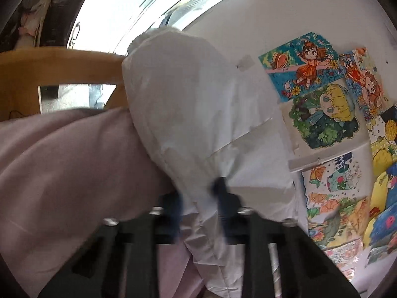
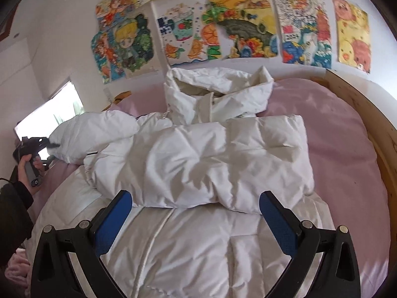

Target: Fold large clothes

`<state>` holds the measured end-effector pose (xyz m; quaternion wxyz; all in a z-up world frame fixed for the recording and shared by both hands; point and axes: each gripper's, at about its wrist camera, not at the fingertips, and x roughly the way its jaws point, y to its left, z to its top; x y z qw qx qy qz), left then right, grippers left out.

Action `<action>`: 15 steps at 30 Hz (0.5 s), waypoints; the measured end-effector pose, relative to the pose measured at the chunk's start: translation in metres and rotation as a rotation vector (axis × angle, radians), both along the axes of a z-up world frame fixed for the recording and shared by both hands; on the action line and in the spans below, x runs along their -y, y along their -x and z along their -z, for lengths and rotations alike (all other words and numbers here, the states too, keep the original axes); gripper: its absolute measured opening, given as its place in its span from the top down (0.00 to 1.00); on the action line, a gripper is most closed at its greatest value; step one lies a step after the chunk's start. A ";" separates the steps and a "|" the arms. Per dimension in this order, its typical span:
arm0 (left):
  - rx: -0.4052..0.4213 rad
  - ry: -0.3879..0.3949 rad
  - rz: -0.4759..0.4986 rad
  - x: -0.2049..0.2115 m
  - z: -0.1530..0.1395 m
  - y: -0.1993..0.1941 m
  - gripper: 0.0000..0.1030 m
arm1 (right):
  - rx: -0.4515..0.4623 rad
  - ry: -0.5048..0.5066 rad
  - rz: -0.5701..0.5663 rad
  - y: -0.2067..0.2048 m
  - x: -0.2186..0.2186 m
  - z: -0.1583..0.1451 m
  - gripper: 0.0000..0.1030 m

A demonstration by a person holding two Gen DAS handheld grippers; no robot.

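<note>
While clamped on the sleeve (image 1: 198,124) to fold it inward, left hand-held gripper (image 1: 198,198); right hand-held gripper (image 2: 196,213) released over jacket (image 2: 198,164).

- In the left wrist view, the white jacket sleeve (image 1: 198,114) covers the left gripper's fingers (image 1: 220,191), which blur at the tips.
- The jacket's hem (image 2: 198,273) runs off the right wrist view's bottom edge.
- The person's sleeve (image 2: 15,211) is cut off at the left edge.
- The bed's wooden frame (image 2: 367,114) leaves the right edge.

Pink bedsheet (image 2: 335,129), wooden bed frame (image 2: 372,114), colourful drawings (image 2: 238,24) on white wall (image 1: 285,12).
</note>
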<state>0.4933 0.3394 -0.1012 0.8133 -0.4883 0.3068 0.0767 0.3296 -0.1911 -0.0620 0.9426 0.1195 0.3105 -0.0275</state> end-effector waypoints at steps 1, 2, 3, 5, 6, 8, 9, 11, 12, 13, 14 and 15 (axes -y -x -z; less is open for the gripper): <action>0.015 -0.022 -0.007 0.003 -0.006 0.000 0.93 | 0.001 -0.002 0.007 0.001 0.002 0.000 0.00; 0.037 -0.070 -0.011 0.007 -0.018 0.002 0.94 | 0.007 -0.008 0.015 0.002 0.004 0.000 0.00; 0.054 -0.122 -0.010 0.012 -0.029 0.005 0.95 | 0.009 -0.009 0.019 0.003 0.006 -0.001 0.00; 0.098 -0.232 0.004 0.029 -0.055 0.009 0.96 | 0.012 -0.001 0.024 0.004 0.008 -0.002 0.00; 0.132 -0.295 0.018 0.039 -0.072 0.013 0.96 | 0.017 0.007 0.030 0.005 0.009 -0.004 0.00; 0.210 -0.420 0.064 0.067 -0.103 0.019 0.96 | 0.024 0.012 0.040 0.006 0.012 -0.006 0.00; 0.249 -0.493 0.097 0.084 -0.118 0.022 0.96 | 0.026 0.016 0.048 0.007 0.013 -0.008 0.00; 0.347 -0.664 0.194 0.128 -0.150 0.029 0.96 | 0.043 0.020 0.072 0.010 0.019 -0.013 0.00; 0.389 -0.745 0.247 0.149 -0.162 0.034 0.96 | 0.052 0.022 0.085 0.012 0.023 -0.015 0.00; 0.424 -0.819 0.299 0.169 -0.170 0.040 0.96 | 0.062 0.024 0.108 0.014 0.028 -0.018 0.00; 0.473 -0.913 0.386 0.199 -0.180 0.046 0.96 | 0.071 0.022 0.134 0.017 0.035 -0.021 0.00; 0.509 -0.972 0.456 0.221 -0.185 0.051 0.96 | 0.076 0.017 0.151 0.019 0.041 -0.023 0.00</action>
